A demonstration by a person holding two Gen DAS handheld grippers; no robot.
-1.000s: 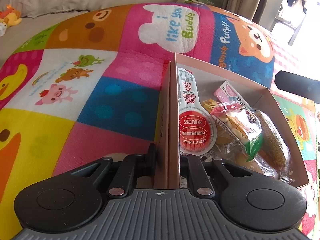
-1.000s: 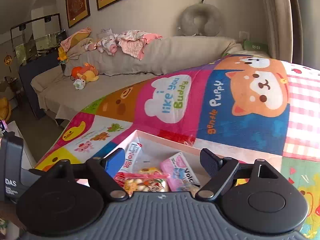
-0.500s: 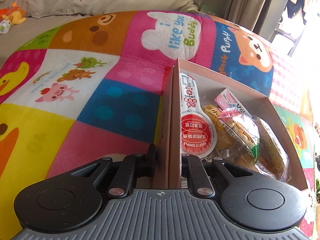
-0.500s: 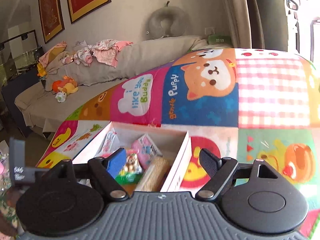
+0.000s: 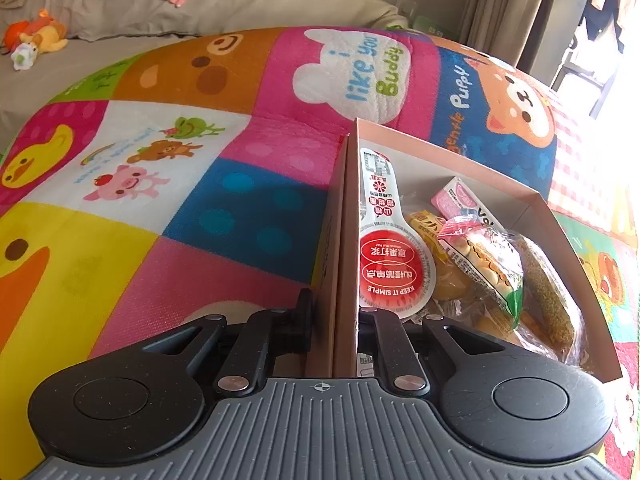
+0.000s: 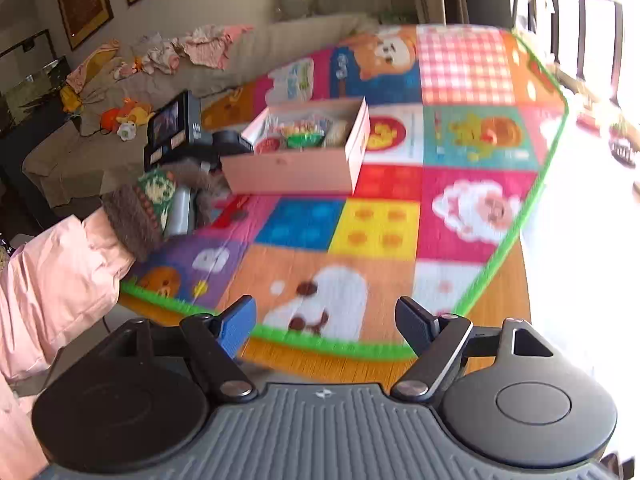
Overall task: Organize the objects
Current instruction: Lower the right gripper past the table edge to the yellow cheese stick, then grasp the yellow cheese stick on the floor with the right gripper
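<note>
A pink cardboard box (image 5: 448, 158) stands on the colourful play mat (image 5: 168, 208). It holds several snack packets, among them a red and white pouch (image 5: 390, 264), a bagged bun (image 5: 484, 264) and a pink packet (image 5: 460, 196). My left gripper (image 5: 335, 314) is shut on the box's left wall, one finger outside and one inside. In the right wrist view the box (image 6: 296, 168) sits far off on the mat, with the left gripper (image 6: 224, 140) at its left side. My right gripper (image 6: 324, 320) is open and empty above the mat's near edge.
A grey sofa (image 5: 240, 4) with clothes and plush toys (image 5: 36, 38) lies behind the mat. The mat's green border (image 6: 512, 232) and a wooden floor strip (image 6: 504, 300) show in the right wrist view. A sleeved arm (image 6: 60, 280) reaches in from the left.
My right gripper has pulled far back and up from the box, still open. My left gripper keeps its grip on the box wall and has barely moved.
</note>
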